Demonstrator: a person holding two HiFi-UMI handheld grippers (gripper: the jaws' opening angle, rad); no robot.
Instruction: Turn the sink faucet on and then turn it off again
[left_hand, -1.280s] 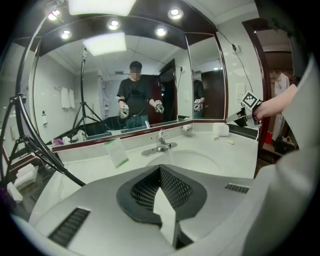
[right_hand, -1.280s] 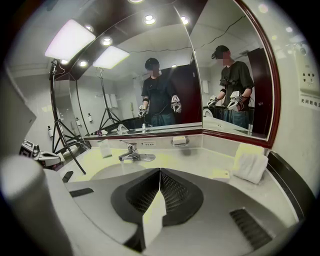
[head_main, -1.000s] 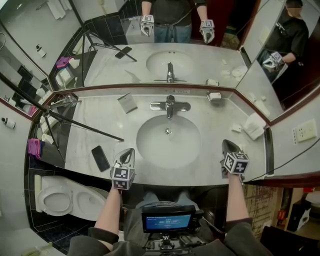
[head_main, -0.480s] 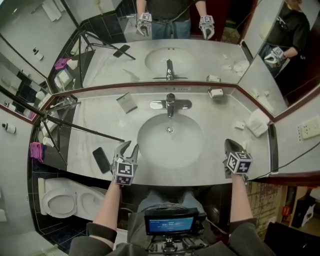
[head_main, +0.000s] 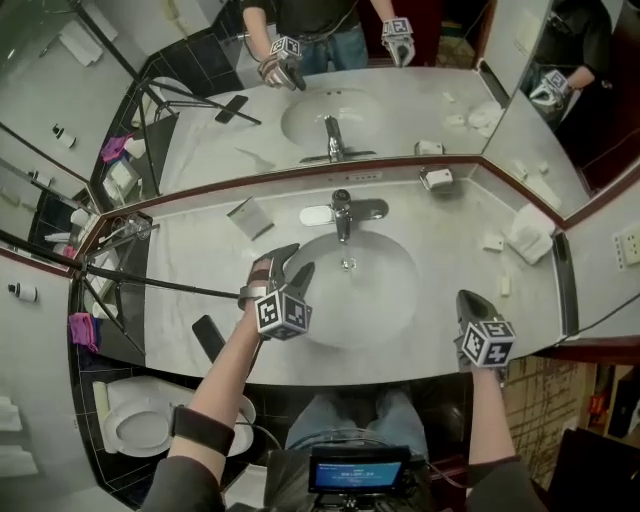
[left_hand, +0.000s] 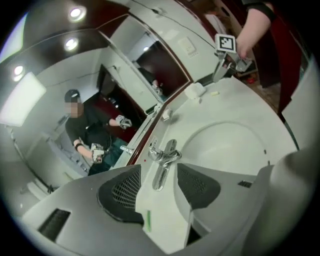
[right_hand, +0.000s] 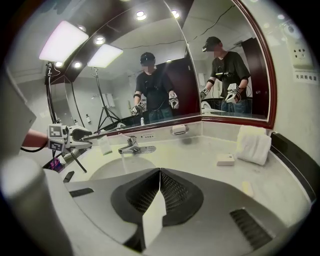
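Marble tabletop (head_main: 190, 270) carries oval sink basin (head_main: 385, 300). Chrome faucet (head_main: 342, 212) stands at basin's far rim, below mirror (head_main: 430, 100). Left tool (head_main: 297, 258) hangs over basin's near-left edge: jaws have just been opening, now wide apart, nothing between, faucet framed beyond gap. Right tool (head_main: 467, 297) pressed closed, empty, at tabletop's near-right edge. Step judged: reach for lever (head_main: 341, 197). Best done by straddling lever squarely, closing gently, lifting smoothly, not knocking faucet body.

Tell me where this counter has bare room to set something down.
Free: right of the sink basin, between soap dish and small white box. Crowded: left side, with tripod leg, phone and card.
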